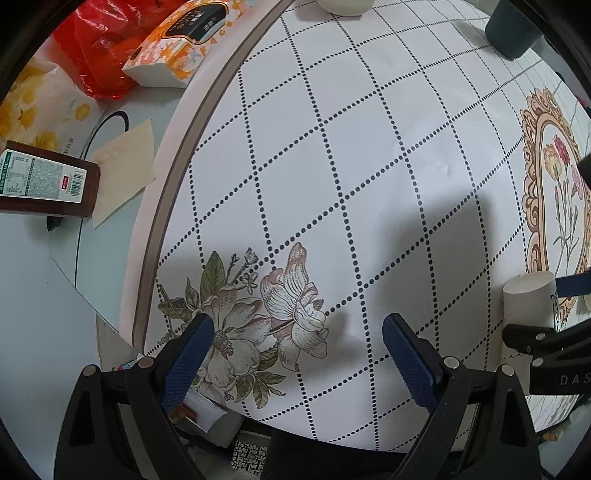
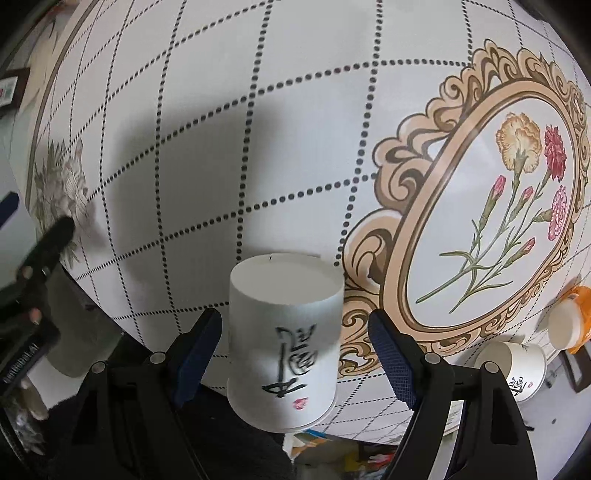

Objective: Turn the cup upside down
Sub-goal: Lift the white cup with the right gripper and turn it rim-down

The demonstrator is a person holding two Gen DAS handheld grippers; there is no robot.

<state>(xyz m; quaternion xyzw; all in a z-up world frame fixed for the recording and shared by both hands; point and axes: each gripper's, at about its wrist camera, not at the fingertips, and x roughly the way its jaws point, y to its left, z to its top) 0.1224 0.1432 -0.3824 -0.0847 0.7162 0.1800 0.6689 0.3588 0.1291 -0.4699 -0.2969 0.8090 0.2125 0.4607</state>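
Note:
A white paper cup (image 2: 282, 343) with black calligraphy stands upside down, base up, near the front edge of the round patterned table (image 2: 258, 129). My right gripper (image 2: 295, 350) is open, its blue-padded fingers (image 2: 393, 363) on either side of the cup with gaps, not touching. The cup also shows at the right edge of the left wrist view (image 1: 530, 301). My left gripper (image 1: 299, 354) is open and empty above the flower print near the table's front left.
A second calligraphy cup (image 2: 511, 365) and an orange bottle (image 2: 570, 319) sit at the table's right edge. A dark teal cup (image 1: 511, 27) and a white cup (image 1: 345, 5) stand at the far side. Tissue pack (image 1: 184, 40), red bag and brown bottle (image 1: 48, 179) lie left.

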